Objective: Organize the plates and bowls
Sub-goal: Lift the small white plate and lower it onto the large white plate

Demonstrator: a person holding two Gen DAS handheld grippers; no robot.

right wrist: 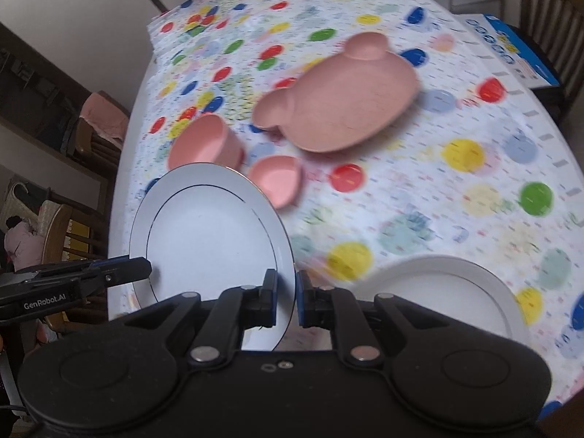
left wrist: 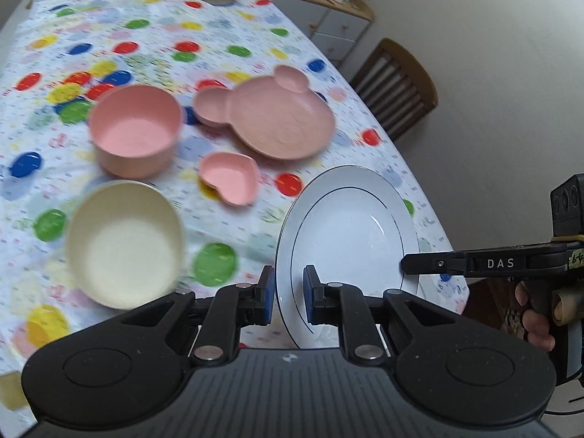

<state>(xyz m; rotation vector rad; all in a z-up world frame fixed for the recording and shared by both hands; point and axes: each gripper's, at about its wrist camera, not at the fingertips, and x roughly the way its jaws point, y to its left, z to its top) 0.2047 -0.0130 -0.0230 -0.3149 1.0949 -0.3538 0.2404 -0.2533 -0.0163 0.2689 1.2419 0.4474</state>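
a: the counter (left wrist: pixel 226 29), under a white cloth with coloured dots. what sits on it?

b: a pink bear-shaped plastic plate (left wrist: pixel 277 116), a cream round bowl (left wrist: pixel 124 241), a pink round bowl (left wrist: pixel 135 131), a small pink heart-shaped dish (left wrist: pixel 230 177).

a: the white round plate with a thin dark ring (left wrist: pixel 346 226)?

b: raised clear of the counter, tilted. left claw (left wrist: pixel 288 294) pinches one rim, right claw (right wrist: pixel 286 297) pinches the opposite rim.

Both grippers' jaws clamped tight.
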